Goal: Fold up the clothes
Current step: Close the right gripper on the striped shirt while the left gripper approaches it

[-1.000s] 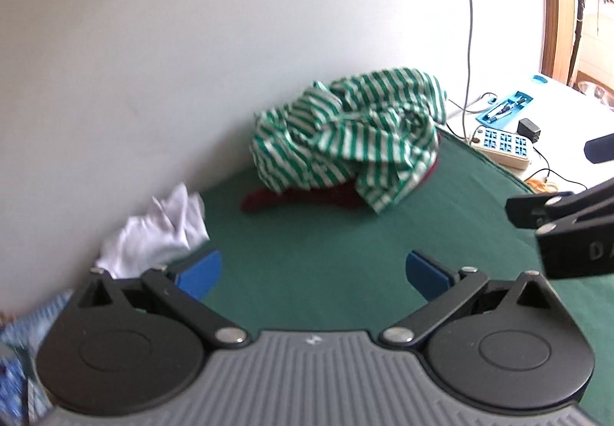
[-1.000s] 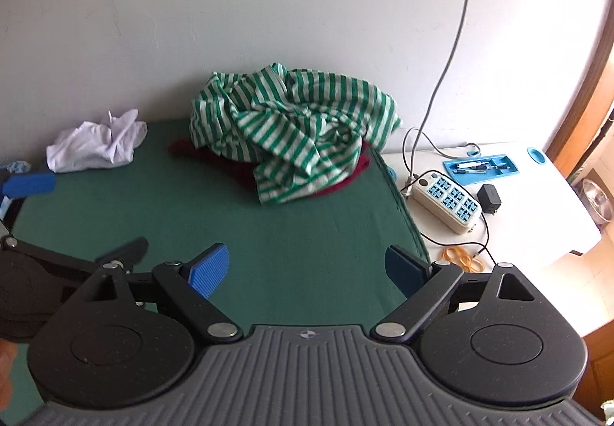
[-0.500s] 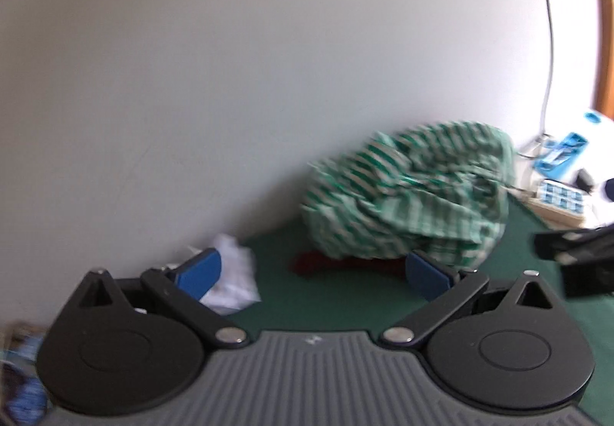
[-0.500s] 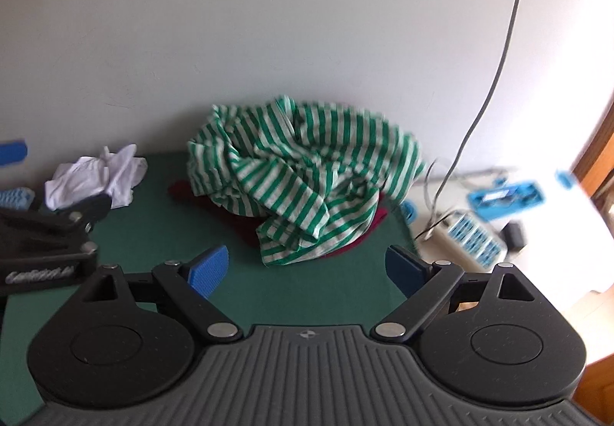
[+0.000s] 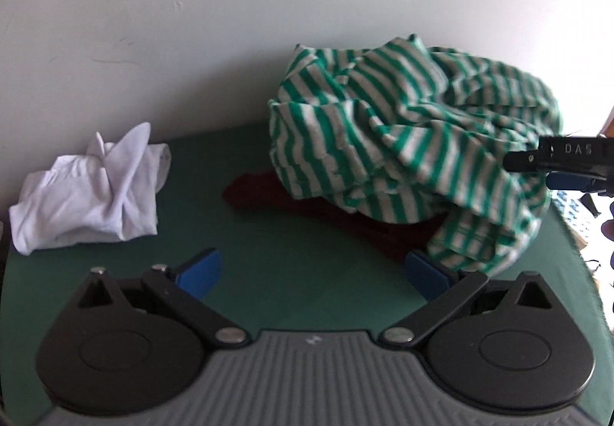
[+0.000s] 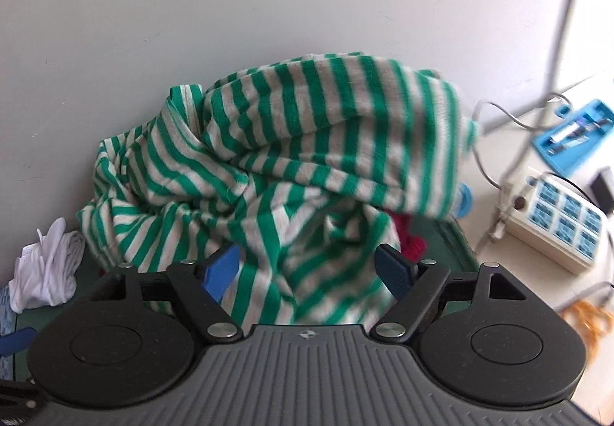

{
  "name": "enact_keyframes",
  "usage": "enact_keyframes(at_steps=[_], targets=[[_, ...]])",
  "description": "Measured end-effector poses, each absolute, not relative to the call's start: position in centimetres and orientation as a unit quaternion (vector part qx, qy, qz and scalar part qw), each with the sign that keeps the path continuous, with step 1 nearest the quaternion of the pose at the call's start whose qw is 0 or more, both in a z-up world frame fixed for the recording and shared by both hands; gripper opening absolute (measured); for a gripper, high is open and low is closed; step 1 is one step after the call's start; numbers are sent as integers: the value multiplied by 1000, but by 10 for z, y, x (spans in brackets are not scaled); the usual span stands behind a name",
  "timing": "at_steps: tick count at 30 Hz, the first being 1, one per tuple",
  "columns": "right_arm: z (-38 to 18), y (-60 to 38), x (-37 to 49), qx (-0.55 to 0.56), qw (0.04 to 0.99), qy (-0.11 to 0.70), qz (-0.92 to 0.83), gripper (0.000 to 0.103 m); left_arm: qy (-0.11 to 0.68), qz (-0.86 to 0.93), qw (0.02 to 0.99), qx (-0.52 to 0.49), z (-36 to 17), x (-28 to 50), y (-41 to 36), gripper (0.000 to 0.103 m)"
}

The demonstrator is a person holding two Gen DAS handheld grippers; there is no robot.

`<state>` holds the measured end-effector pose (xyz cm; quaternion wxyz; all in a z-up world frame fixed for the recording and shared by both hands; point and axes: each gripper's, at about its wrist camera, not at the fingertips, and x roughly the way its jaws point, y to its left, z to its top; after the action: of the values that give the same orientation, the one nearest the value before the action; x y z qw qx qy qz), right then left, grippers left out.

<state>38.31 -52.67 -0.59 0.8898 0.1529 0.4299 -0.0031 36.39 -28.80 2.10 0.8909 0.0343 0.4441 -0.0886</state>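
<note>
Two grippers are seen over a green surface, and both have been brought forward and down toward the clothes within the last second. Nearest, the left gripper is held released, nothing between its blue pads, with bare cloth-covered surface beneath it. The right gripper, wide apart a moment ago, is now closing, and folds of the striped green-and-white shirt lie between its pads (whether the pads press yet cannot be told). Farther back, the shirt is heaped against the wall over a dark red garment, with a crumpled white garment at the far left. At the right, off the surface, a power strip rests. A first grasp on the shirt seems begun; folding itself is judged not yet started.
</note>
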Motion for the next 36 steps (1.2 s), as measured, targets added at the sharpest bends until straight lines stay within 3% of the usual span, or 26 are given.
enact_keyframes(at_steps=[1,3,4,9,11,13,14,17,18,20,22,26,36], targets=[[-10,-524,384,145,891,431,-1,33,445,-87,891,32,18,368,-287,102],[-10,-522,374,127,892,433,21,15,447,-85,890,24,13,377,-284,102],[-9,-522,368,121,893,433,37,0,448,-86,890,18,10,382,-283,102],[0,-523,334,104,892,430,89,3,449,-93,889,-11,-4,407,-289,102],[2,-522,332,89,903,412,87,20,451,-91,888,-14,-10,415,-299,102],[4,-521,330,73,912,394,86,71,456,-91,885,-13,-17,419,-309,102],[4,-521,331,71,918,382,82,77,460,-96,883,-10,-20,418,-313,102],[-5,-516,348,82,927,358,73,79,464,-111,879,20,-25,411,-326,102],[-10,-513,354,79,925,364,72,78,461,-114,879,31,-25,409,-328,102],[-23,-506,366,74,917,386,67,65,457,-122,880,41,-23,404,-326,102],[-25,-504,361,61,922,375,77,29,460,-126,878,25,-20,402,-316,102],[-7,-509,323,51,928,347,128,2,477,-143,865,-54,-17,399,-284,102],[-17,-495,237,-19,891,390,231,0,483,-158,859,-55,-28,387,-303,102]])
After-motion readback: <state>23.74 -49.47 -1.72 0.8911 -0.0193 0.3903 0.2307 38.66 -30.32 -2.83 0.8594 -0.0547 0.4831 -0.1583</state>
